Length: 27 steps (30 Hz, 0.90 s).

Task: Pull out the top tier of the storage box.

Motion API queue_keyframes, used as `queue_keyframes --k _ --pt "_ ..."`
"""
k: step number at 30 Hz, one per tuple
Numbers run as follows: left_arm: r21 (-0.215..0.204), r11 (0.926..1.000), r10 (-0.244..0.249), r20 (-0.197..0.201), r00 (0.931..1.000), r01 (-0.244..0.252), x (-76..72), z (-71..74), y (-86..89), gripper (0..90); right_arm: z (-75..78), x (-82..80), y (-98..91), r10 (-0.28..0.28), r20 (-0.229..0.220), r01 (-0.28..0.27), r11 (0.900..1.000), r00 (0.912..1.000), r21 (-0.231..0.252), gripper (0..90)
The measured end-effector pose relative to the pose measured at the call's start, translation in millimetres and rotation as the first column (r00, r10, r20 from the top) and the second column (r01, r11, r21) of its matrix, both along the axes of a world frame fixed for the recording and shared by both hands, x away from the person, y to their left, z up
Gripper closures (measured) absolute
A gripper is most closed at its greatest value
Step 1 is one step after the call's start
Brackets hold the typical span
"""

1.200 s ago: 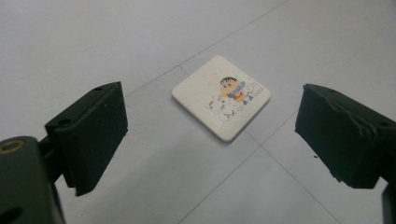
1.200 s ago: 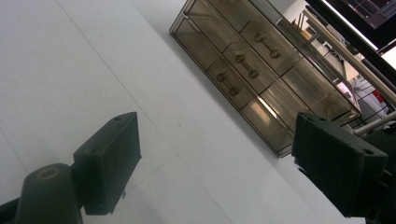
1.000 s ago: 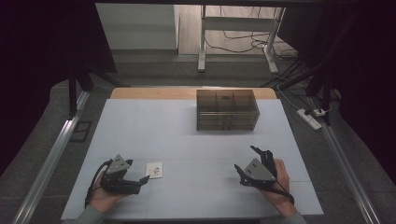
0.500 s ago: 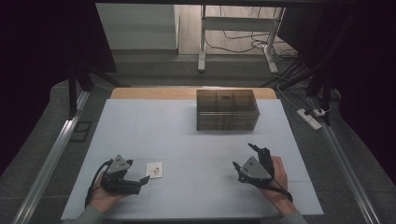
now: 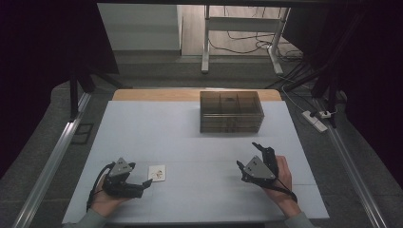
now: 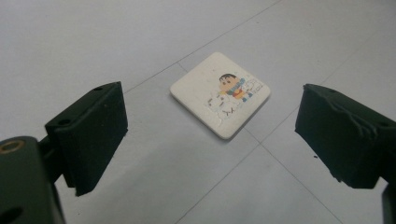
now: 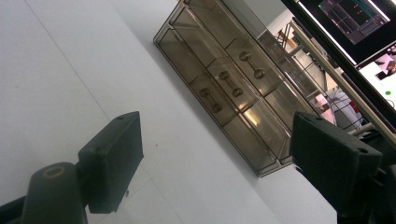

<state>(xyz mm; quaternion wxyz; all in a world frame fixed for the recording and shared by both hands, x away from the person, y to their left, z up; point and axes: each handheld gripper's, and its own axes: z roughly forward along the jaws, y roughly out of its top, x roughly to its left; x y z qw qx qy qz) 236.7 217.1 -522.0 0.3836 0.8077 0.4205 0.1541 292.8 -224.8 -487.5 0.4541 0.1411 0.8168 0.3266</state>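
The step in hand looks like the approach to a pickup: the left tool (image 6: pixel 210 135) hangs wide open and empty just short of the small white picture tile (image 6: pixel 220 94), which lies flat on the table (image 5: pixel 199 142) (a cartoon figure on its face). The right tool (image 5: pixel 259 159), also open and empty, faces the smoked drawer box (image 7: pixel 224 84). Next, I judge, the left tool must drop its jaws astride the tile's thin edges and close.

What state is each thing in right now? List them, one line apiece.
Left tool: open, jaws either side of the tile without touching it.
Right tool: open, holding nothing, aimed toward the drawer box.
Cartoon tile: flat on the table, face up, not gripped.
Drawer box: upright at the far side of the table, its three drawers look shut.
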Motion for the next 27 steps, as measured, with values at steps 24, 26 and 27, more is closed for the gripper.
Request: queue_keyframes --k 24,26,27 --pt "0.001 1.0 0.005 -0.006 1.0 -0.005 0.7 -0.7 0.1 9.3 5.4 12.8 5.9 -0.006 0.008 0.006 0.9999 1.0 -0.014 18.4" --pt "0.002 1.0 0.004 -0.007 1.0 -0.004 0.9 -0.8 0.4 9.4 5.3 13.8 6.0 -0.008 0.004 0.008 0.9999 1.0 -0.015 18.5" --pt "0.003 1.0 0.004 -0.007 1.0 -0.004 1.0 -0.9 0.3 9.4 5.0 14.6 6.2 -0.006 0.01 0.007 0.9999 0.9999 -0.015 18.6"
